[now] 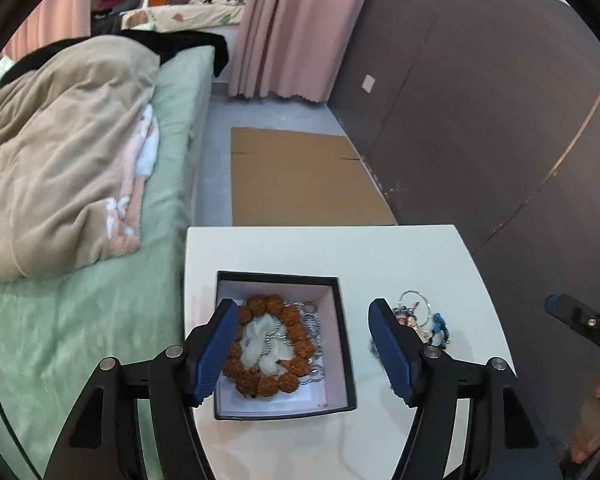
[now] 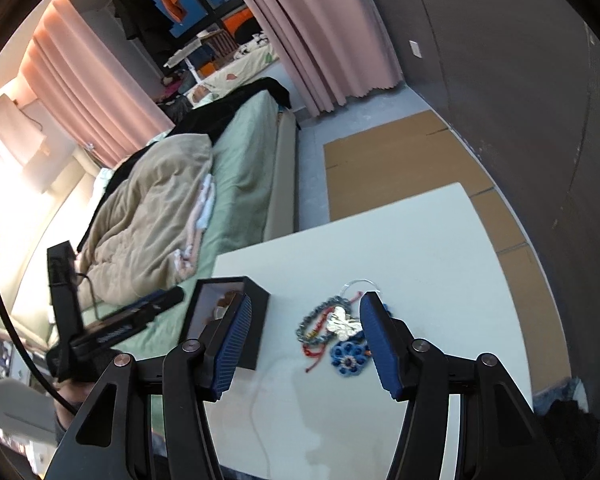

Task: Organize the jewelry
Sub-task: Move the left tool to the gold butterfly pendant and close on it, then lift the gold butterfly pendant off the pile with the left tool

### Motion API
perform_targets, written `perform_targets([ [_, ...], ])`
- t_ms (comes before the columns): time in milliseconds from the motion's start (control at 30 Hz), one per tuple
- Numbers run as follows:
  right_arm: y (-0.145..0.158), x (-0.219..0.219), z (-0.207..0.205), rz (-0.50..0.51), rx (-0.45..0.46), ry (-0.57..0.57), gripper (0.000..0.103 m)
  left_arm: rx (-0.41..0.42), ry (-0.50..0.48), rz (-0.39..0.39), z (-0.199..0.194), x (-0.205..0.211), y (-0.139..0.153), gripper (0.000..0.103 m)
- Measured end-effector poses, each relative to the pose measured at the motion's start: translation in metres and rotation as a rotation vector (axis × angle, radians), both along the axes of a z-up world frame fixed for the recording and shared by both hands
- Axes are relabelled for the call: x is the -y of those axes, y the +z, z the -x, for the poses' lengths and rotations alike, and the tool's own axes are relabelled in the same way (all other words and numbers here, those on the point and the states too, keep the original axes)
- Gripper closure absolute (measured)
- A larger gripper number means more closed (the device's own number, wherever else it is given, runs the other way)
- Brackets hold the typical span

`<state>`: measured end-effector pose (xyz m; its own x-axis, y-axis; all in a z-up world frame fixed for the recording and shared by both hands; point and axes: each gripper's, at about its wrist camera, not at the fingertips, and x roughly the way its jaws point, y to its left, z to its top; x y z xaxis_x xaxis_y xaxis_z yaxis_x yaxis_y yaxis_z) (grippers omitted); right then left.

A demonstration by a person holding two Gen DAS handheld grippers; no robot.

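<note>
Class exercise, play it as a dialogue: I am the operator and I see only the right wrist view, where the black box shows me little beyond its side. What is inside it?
Observer: From the left wrist view, a brown bead bracelet lies in the black box, ringed around a white fluffy piece.
Operator: Anything else in there?
Observer: A silver chain lies under the beads on the right side.
Operator: Is the left gripper holding something?
Observer: No, the left gripper is open above the box, empty.
</note>
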<state>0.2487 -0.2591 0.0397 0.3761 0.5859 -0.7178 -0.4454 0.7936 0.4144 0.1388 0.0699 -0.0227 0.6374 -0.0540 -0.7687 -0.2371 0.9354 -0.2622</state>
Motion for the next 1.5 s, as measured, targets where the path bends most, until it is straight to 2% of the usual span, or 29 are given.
perform_targets([
  [300, -0.031, 0.023, -0.007, 0.041, -0.080, -0.055, 0.046, 0.010, -0.093, 0.013, -0.016, 0.041, 0.000, 0.035],
  [433, -0.044, 0.036, -0.013, 0.051, -0.110, -0.095, 0.046, -0.010, -0.140, 0.009, -0.027, 0.061, -0.005, 0.035],
  [633, -0.055, 0.053, -0.024, 0.042, -0.151, -0.144, 0.046, -0.037, -0.201, 0.001, -0.044, 0.091, -0.014, 0.041],
  [833, -0.062, 0.066, -0.034, 0.022, -0.176, -0.167, 0.046, -0.104, -0.230, 0.015, -0.066, 0.113, -0.035, 0.047],
  [1100, -0.069, 0.083, -0.045, 0.003, -0.199, -0.188, 0.046, -0.202, -0.254, -0.016, -0.088, 0.136, -0.060, 0.051],
  [1500, -0.070, 0.092, -0.050, -0.019, -0.211, -0.186, 0.046, -0.271, -0.261, -0.109, -0.101, 0.151, -0.087, 0.051],
])
